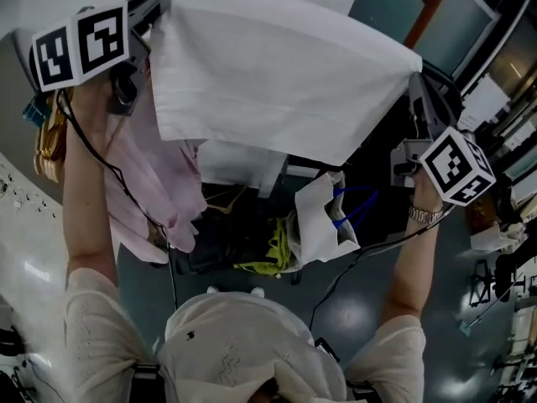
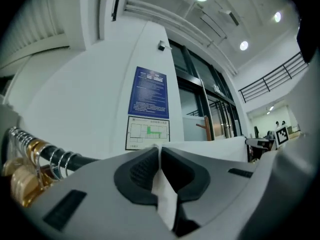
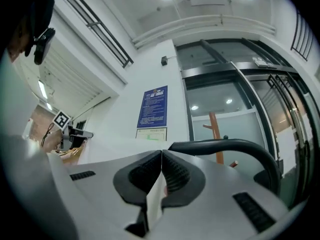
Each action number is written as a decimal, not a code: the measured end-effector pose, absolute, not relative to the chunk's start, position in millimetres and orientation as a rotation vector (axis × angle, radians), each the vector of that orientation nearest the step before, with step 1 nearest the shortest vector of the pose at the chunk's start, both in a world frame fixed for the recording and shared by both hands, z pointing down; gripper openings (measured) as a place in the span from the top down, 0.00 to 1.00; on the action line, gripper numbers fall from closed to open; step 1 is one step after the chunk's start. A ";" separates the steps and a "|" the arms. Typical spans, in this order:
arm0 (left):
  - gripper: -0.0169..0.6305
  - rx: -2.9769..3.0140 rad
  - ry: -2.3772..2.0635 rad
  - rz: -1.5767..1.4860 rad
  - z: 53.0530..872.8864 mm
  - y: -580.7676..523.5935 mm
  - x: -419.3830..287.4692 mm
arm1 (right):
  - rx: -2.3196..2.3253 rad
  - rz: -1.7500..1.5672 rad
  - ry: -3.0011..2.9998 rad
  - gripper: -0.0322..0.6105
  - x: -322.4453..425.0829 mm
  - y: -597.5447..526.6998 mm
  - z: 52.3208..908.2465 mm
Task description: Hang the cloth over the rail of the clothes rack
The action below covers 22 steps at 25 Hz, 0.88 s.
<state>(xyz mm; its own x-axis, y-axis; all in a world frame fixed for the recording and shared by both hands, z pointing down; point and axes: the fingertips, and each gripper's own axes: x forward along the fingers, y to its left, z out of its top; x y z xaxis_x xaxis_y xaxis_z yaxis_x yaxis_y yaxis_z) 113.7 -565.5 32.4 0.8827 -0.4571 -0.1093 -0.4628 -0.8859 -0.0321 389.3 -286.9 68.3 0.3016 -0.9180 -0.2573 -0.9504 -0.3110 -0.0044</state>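
Note:
A white cloth [image 1: 277, 74] is stretched out high between my two grippers. My left gripper [image 1: 153, 15], at the upper left of the head view, is shut on one top corner, and a strip of cloth [image 2: 165, 194] shows pinched between its jaws [image 2: 160, 151]. My right gripper [image 1: 417, 78] is shut on the other corner, with cloth [image 3: 154, 199] clamped in its jaws [image 3: 161, 154]. The rack's black rail [image 2: 75, 160] runs just beyond the left jaws. Its curved end [image 3: 235, 145] lies ahead of the right jaws. In the head view the cloth hides the rail.
A pink garment [image 1: 155, 175] hangs at the left, beside gold hangers [image 1: 49, 141] and metal hooks [image 2: 25, 176] on the rail. Below are a white bag with blue handles [image 1: 323, 217] and a yellow item [image 1: 273, 254]. A blue wall sign [image 2: 149, 91] and a wooden coat stand [image 3: 215, 134] stand beyond.

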 end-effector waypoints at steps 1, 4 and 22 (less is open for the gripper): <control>0.93 -3.005 0.735 0.194 28.9 -564.8 108.0 | -2.416 0.323 1.735 0.92 384.6 -286.7 68.1; 0.93 -2.929 0.779 0.210 17.2 -558.3 94.1 | -2.441 0.386 1.691 0.92 376.7 -284.8 59.7; 0.95 -2.718 0.774 0.339 173.4 -511.9 82.9 | -2.252 0.218 1.862 0.92 335.7 -301.2 234.2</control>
<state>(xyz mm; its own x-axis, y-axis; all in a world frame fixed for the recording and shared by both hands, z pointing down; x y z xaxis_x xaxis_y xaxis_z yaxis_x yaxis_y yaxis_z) 82.9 -511.9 173.4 0.8275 -0.4737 -0.3014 -0.5429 -0.8119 -0.2145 335.7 -301.2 234.2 0.1906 -0.9502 -0.2466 -0.9815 -0.1793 -0.0675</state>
